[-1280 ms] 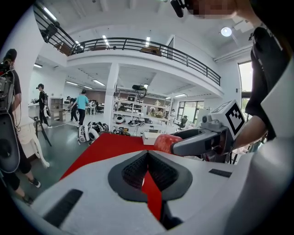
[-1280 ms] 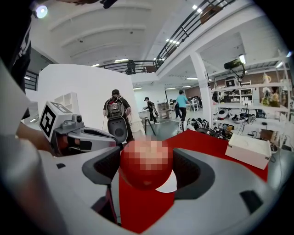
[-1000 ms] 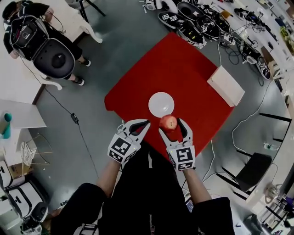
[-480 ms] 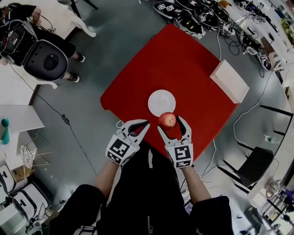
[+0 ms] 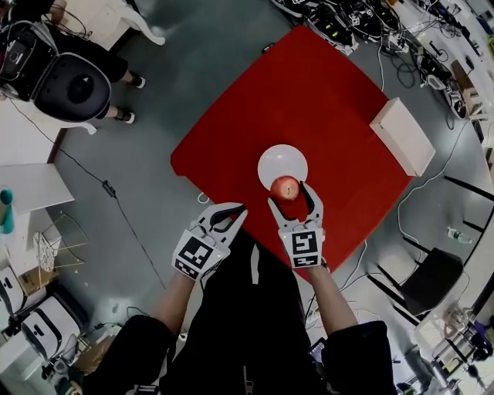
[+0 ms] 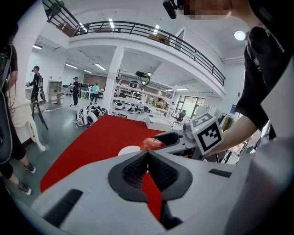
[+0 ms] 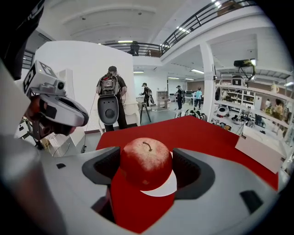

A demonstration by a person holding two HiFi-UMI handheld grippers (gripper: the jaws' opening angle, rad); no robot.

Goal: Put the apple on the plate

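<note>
A red apple (image 5: 285,187) (image 7: 146,163) with its stem up is clamped between the pads of my right gripper (image 5: 289,194) (image 7: 148,169). It hangs over the near rim of a white plate (image 5: 282,165) (image 7: 166,185) on the red table (image 5: 324,108). My left gripper (image 5: 228,212) (image 6: 147,156) is to the left of it, off the table's near-left edge, with its tips shut together and nothing in them. In the left gripper view the apple (image 6: 151,143) shows beyond the tips, with the plate (image 6: 129,150) behind.
A pale wooden box (image 5: 401,136) (image 7: 257,153) lies at the table's right edge. Gear and cables (image 5: 347,19) crowd the floor beyond the far corner. A person with a backpack (image 5: 58,73) (image 7: 110,103) stands at the left beside white tables (image 5: 27,185).
Both grippers have sunk and moved forward. The apple has gone from short of the plate to over its near rim, still in the right gripper.
</note>
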